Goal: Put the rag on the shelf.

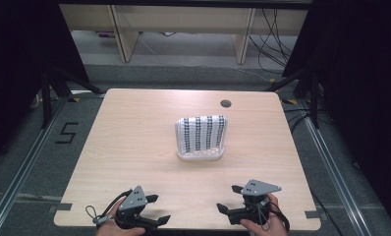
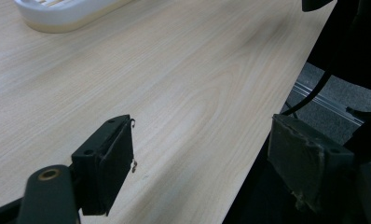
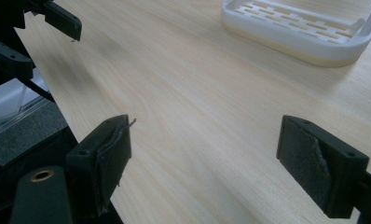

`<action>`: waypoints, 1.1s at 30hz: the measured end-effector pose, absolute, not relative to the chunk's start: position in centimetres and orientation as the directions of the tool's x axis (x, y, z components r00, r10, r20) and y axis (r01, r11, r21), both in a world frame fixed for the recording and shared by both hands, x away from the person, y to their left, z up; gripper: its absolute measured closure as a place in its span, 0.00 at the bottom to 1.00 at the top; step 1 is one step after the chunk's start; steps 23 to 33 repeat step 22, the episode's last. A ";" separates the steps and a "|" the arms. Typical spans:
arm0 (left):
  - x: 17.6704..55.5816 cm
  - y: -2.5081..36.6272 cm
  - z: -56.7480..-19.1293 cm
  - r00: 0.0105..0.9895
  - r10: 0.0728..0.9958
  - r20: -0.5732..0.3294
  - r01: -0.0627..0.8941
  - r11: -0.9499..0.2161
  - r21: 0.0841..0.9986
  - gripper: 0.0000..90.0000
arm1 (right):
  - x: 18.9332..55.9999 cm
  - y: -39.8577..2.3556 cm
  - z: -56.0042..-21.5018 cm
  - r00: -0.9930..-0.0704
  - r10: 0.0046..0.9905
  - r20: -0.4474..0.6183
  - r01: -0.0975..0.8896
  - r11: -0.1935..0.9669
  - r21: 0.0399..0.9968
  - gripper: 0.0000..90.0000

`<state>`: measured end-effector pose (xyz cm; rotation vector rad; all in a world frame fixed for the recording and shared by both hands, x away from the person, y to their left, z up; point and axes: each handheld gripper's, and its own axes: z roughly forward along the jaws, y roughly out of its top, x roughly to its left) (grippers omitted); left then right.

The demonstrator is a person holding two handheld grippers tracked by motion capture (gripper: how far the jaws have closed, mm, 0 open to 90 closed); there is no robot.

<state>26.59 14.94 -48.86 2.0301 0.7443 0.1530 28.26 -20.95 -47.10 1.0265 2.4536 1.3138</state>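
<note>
Left hand-held gripper [image 1: 158,208] and right hand-held gripper [image 1: 225,199] rest at the tabletop's [image 1: 134,147] near edge, jaws apart, empty. White rack [image 1: 201,137] with striped cloth sits mid-tabletop.

A light wooden table [image 1: 134,142] is seen mid-frame; a white slatted rack [image 1: 201,140] is set right of its centre.

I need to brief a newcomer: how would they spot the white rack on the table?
Start at the light wooden table. Near its middle stands the white slotted rack, with a black-and-white patterned panel leaning inside. It is the table's lone object, beyond both grippers.
</note>
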 end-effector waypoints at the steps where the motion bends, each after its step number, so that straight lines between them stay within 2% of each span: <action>1: 26.6 14.9 -48.9 0.808 0.560 -0.185 0.444 -0.371 0.815 0.24 | 28.1 -21.0 -47.1 -0.738 0.655 0.161 0.499 0.370 0.783 0.21; 11: 26.5 14.6 -49.2 0.809 0.557 -0.186 0.443 -0.371 0.816 0.24 | 28.3 -21.0 -47.6 -0.748 0.642 0.170 0.504 0.381 0.776 0.21; 13: 26.6 14.6 -49.1 0.813 0.553 -0.179 0.437 -0.379 0.816 0.24 | 27.9 -20.8 -47.5 -0.723 0.664 0.191 0.534 0.362 0.764 0.21; 15: 26.6 14.7 -49.1 0.808 0.561 -0.180 0.445 -0.380 0.811 0.24 | 28.2 -21.0 -47.6 -0.737 0.657 0.159 0.505 0.378 0.776 0.21; 18: 26.7 14.8 -49.3 0.815 0.557 -0.158 0.434 -0.407 0.804 0.24 | 28.4 -20.9 -47.8 -0.746 0.642 0.178 0.512 0.383 0.769 0.21; 19: 26.6 14.6 -49.3 0.803 0.568 -0.182 0.451 -0.379 0.808 0.24 | 28.4 -21.0 -47.8 -0.739 0.657 0.148 0.499 0.387 0.775 0.21; 33: 26.7 14.7 -49.4 0.807 0.565 -0.170 0.444 -0.391 0.807 0.24 | 28.4 -21.0 -48.0 -0.738 0.655 0.166 0.515 0.386 0.765 0.21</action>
